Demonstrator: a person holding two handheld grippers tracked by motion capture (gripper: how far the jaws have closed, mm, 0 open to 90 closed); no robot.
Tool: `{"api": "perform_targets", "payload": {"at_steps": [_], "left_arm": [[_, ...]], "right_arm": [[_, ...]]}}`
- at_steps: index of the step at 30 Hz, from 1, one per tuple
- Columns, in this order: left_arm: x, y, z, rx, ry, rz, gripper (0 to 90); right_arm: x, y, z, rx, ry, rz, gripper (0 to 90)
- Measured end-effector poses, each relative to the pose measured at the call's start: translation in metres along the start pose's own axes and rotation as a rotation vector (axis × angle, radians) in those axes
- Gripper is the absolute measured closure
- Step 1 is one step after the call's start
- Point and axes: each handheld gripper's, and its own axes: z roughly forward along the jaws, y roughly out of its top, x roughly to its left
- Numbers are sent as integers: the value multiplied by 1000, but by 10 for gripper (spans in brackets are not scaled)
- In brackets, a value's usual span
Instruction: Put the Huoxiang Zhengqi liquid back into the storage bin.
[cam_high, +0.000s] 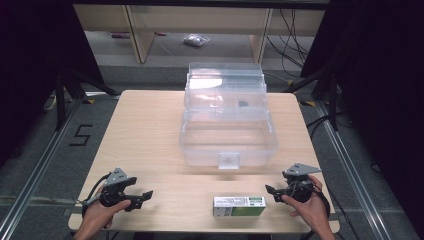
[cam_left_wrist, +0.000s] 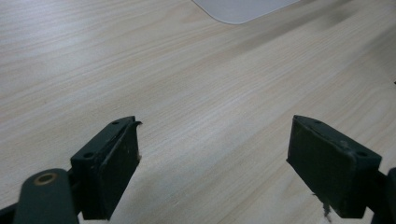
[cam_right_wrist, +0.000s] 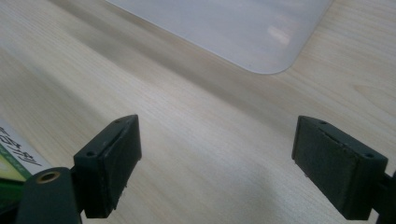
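Green-and-white carton (cam_high: 239, 206) lies flat on the table (cam_high: 150, 130) near the front edge, long side running left-right, right of centre, just left of the right hand-held gripper (cam_high: 272, 192) and not touching it. Its corner with green print peeks in at the lower left of the right gripper view (cam_right_wrist: 14, 156), beside the left jaw. Right hand-held gripper, held in the person's right hand (cam_high: 310, 205), points left toward the carton's end, jaws spread wide, nothing between them but bare wood. Left hand-held gripper (cam_high: 145, 196) sits at the front left of the table in the left hand (cam_high: 102, 210), pointing right, well apart from the carton, jaws spread wide too, empty. Clear plastic storage box (cam_high: 227, 135) stands mid-table behind the carton, lid open and tilted back, latch tab facing the person; small dark item inside at the back, too small to tell what. Box's rounded corner shows at the top of both gripper views (cam_left_wrist: 243, 9) (cam_right_wrist: 261, 37). Beyond the table, floor with cables (cam_high: 292, 35) and a small plastic bag (cam_high: 196, 40)
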Motion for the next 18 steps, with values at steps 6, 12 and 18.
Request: {"api": "perform_targets", "payload": {"at_steps": [6, 12, 18], "left_arm": [[0, 0, 0, 2, -1, 0, 160], [0, 0, 0, 2, 0, 1, 160], [0, 0, 1, 0, -6, -8, 159]], "right_arm": [[3, 3, -1, 20, 27, 2, 170], [6, 7, -6, 35, 31, 7, 170], [7, 11, -9, 42, 39, 6, 169]]}}
